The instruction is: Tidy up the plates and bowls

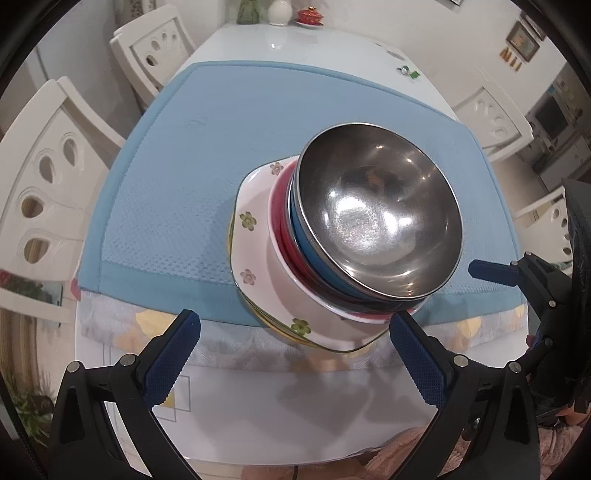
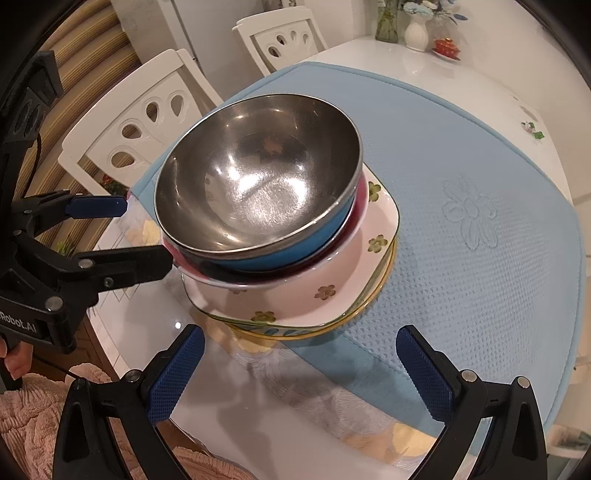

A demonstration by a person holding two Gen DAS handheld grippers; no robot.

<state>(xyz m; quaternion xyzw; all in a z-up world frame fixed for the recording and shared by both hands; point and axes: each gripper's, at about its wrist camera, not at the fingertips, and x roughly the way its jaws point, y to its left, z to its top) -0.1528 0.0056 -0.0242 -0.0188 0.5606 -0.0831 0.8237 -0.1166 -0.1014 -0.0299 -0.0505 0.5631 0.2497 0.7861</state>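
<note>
Blue-padded fingers of the left claw (image 1: 293, 352) stand wide apart and hold nothing, just short of the stack at the near edge of the desk (image 1: 258, 406). So does the right claw (image 2: 301, 365), wide and empty.

The steel bowl (image 2: 255, 177) sits in a blue bowl (image 2: 295, 254), that in a red one (image 2: 360, 206), all on a flowered square plate (image 2: 332, 291) over a gold-rimmed plate (image 2: 369, 302). The stack leans and the plates overhang the blue mat (image 2: 461, 221) toward the near edge; a nudge from either claw could, I judge, tip the bowls or slide the lot off.

Around: white chairs (image 1: 44, 177) by the left edge, vases (image 2: 415, 31) and a red lidded cup (image 2: 447, 46) at the far end, well apart. Nothing blocks the approach
</note>
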